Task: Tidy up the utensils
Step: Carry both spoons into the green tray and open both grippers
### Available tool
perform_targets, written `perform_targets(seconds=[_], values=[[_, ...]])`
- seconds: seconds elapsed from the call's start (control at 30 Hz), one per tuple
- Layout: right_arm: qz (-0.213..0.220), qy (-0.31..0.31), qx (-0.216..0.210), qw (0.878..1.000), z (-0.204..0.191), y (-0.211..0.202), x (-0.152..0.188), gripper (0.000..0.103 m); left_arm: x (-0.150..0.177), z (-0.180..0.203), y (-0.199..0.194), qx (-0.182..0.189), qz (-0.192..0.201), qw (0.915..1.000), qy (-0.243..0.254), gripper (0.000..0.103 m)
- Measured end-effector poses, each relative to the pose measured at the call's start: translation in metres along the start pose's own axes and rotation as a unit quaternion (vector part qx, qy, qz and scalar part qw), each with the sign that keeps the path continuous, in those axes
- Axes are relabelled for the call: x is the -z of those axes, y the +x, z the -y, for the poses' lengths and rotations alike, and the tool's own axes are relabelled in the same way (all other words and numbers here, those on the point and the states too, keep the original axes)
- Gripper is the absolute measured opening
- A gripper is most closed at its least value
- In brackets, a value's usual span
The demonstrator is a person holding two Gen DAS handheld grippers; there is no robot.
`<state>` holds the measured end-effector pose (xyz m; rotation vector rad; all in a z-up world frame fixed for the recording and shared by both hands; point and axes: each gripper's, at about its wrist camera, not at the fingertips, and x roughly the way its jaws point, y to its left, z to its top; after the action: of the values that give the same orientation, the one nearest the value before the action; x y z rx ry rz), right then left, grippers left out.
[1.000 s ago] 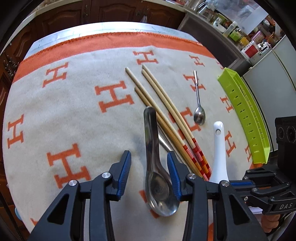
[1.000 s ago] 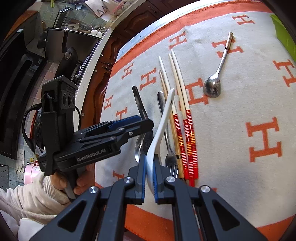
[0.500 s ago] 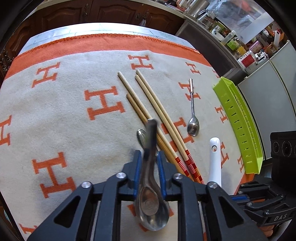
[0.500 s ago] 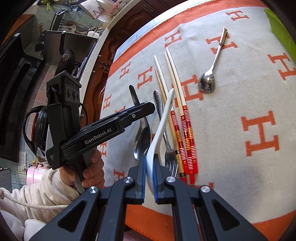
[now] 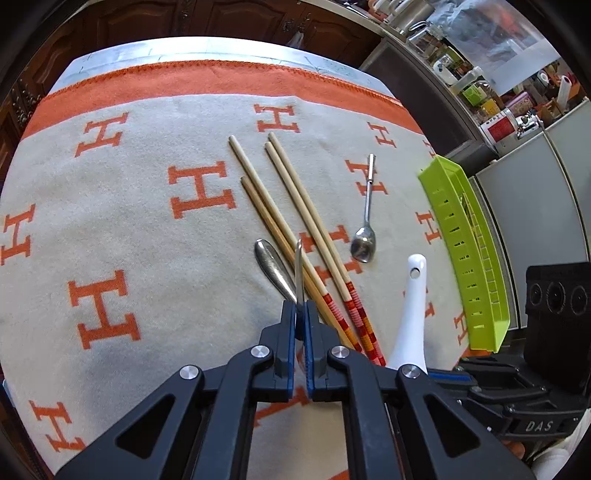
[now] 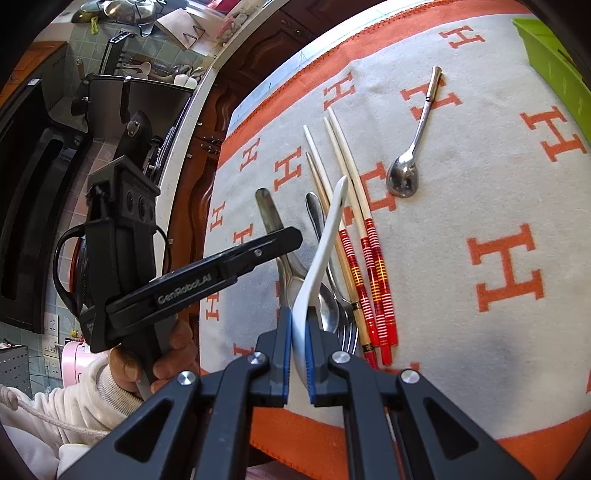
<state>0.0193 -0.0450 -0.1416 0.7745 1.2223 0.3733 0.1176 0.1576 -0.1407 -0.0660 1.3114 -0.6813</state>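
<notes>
My left gripper (image 5: pixel 301 314) is shut on a large steel spoon (image 5: pixel 299 273), held edge-on above the cloth; from the right wrist view its handle (image 6: pixel 269 218) sticks out past the left gripper (image 6: pixel 288 236). My right gripper (image 6: pixel 299 332) is shut on a white ceramic spoon (image 6: pixel 325 236), also seen in the left wrist view (image 5: pixel 412 310). On the cloth lie several chopsticks (image 5: pixel 295 214), a fork (image 5: pixel 273 266) beside them, and a small steel teaspoon (image 5: pixel 365 221). A lime green tray (image 5: pixel 465 251) stands at the right.
The table carries a beige cloth with orange H marks and an orange border (image 5: pixel 207 77). Dark wooden cabinets (image 5: pixel 221 18) stand behind it. A counter with jars (image 5: pixel 480 96) is at the far right. A black chair (image 6: pixel 122 96) stands to the left.
My left gripper closed on the large steel spoon and lifted it off the cloth, turning it edge-on. The right gripper kept holding the white spoon and barely moved.
</notes>
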Motion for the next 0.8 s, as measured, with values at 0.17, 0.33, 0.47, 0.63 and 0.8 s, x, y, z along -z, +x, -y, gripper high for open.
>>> perform_targets(seconds=[0.17,0.33,0.47,0.63,0.8], values=[[0.007,-0.006,-0.005,1.0,-0.002,-0.013,-0.001,0.006,0.002,0.02,-0.015,0.008,0.007,0.9996,0.026,0.002],[0.025,-0.017,-0.009,0.999,-0.007,-0.039,-0.004,0.006,-0.001,0.054,-0.036,0.015,0.023,0.9971,0.071,0.002],[0.045,-0.02,-0.005,0.999,-0.004,-0.069,-0.006,0.006,-0.006,0.09,-0.048,0.026,0.033,0.9937,0.104,0.002],[0.079,-0.012,0.014,0.997,0.013,-0.119,-0.006,0.006,-0.014,0.139,-0.047,0.047,0.036,0.9898,0.129,0.002],[0.108,0.008,0.046,0.993,0.049,-0.172,-0.006,0.006,-0.019,0.202,-0.021,0.059,0.021,0.9848,0.162,0.002]])
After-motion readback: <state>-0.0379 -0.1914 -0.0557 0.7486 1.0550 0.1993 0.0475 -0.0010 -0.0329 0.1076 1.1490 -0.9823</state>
